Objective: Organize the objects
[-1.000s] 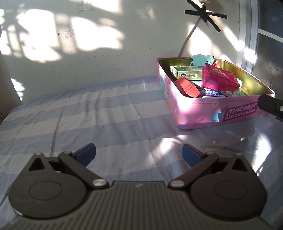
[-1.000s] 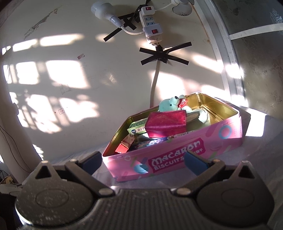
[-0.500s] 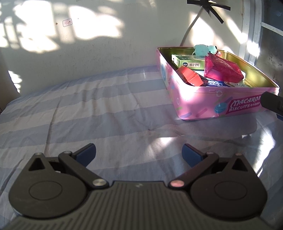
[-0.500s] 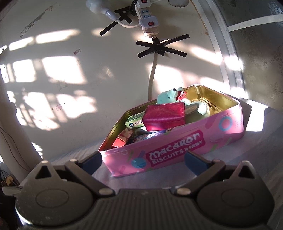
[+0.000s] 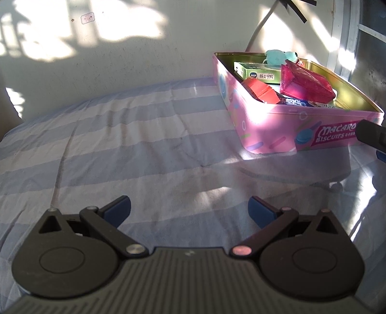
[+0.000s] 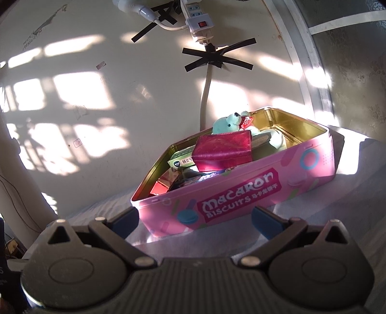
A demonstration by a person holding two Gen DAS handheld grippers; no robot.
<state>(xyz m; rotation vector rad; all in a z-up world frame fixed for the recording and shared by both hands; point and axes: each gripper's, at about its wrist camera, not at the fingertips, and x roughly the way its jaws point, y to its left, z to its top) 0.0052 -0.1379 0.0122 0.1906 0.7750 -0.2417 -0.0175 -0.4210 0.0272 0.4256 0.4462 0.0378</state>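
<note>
A pink macaron biscuit tin [image 5: 272,130] stands open on the striped cloth at the right; it also shows in the right wrist view [image 6: 241,195]. Inside lie a magenta pouch [image 6: 223,152], a teal plush bear [image 6: 228,124], a green box [image 5: 258,72], a red box [image 5: 259,90] and a blue packet [image 5: 295,102]. My left gripper [image 5: 189,210] is open and empty over bare cloth, left of the tin. My right gripper [image 6: 195,218] is open and empty, just in front of the tin's long side; part of it shows at the right edge of the left wrist view [image 5: 371,135].
A blue and white striped cloth [image 5: 120,145] covers the surface. A white wall [image 6: 96,96] stands right behind the tin, with a power strip [image 6: 197,21] and a cable taped to it. A window frame [image 6: 311,60] is at the right.
Both grippers have tilted down and drawn slightly nearer the tin. Both stay open and empty. The tin and its contents have not moved.
</note>
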